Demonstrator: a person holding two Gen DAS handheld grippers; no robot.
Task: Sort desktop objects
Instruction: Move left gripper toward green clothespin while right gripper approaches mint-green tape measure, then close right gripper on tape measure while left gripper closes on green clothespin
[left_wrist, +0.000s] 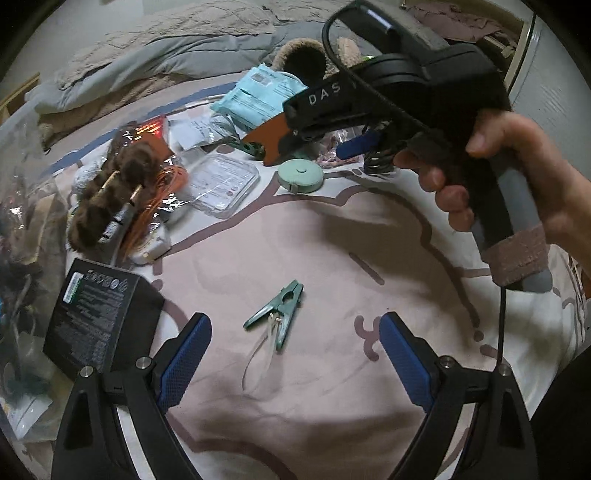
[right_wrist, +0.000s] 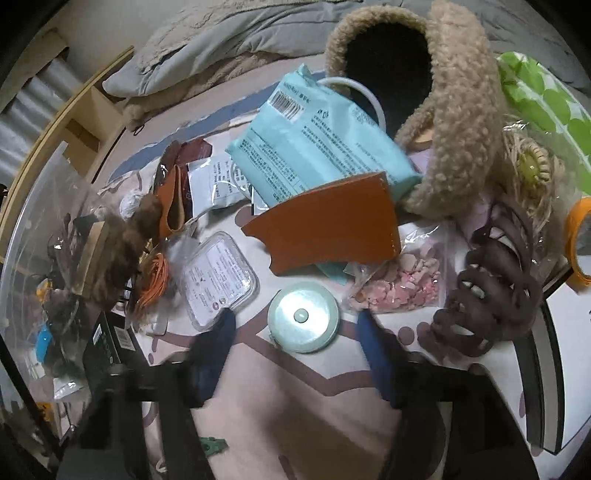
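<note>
Desktop objects lie scattered over a pink patterned bedsheet (left_wrist: 314, 406), with rumpled grey bedding (left_wrist: 177, 48) heaped behind them. Largest is a fluffy tan slipper (right_wrist: 454, 122), tipped so its dark opening faces me. Leaning against it is a teal packet (right_wrist: 317, 147), its long side running from upper left to lower right, and an orange leather piece (right_wrist: 332, 229) overlaps its lower edge. A black box (left_wrist: 99, 314) sits at the sheet's left edge, beside a brown furry clip (left_wrist: 110, 199) and a clear plastic case (left_wrist: 225, 184). A dark brown claw clip (right_wrist: 491, 295) and a bag of pink bits (right_wrist: 402, 280) lie to the right.

My right gripper (right_wrist: 295, 332) is released, its blurred blue fingers straddling the round mint tape measure (right_wrist: 303, 320) without pressing it.

My left gripper (left_wrist: 295, 354) hangs wide open and empty above a small teal clothespin (left_wrist: 279, 315), which lies flat in open space, its long axis slanting from upper right, where the jaws point, to lower left.
</note>
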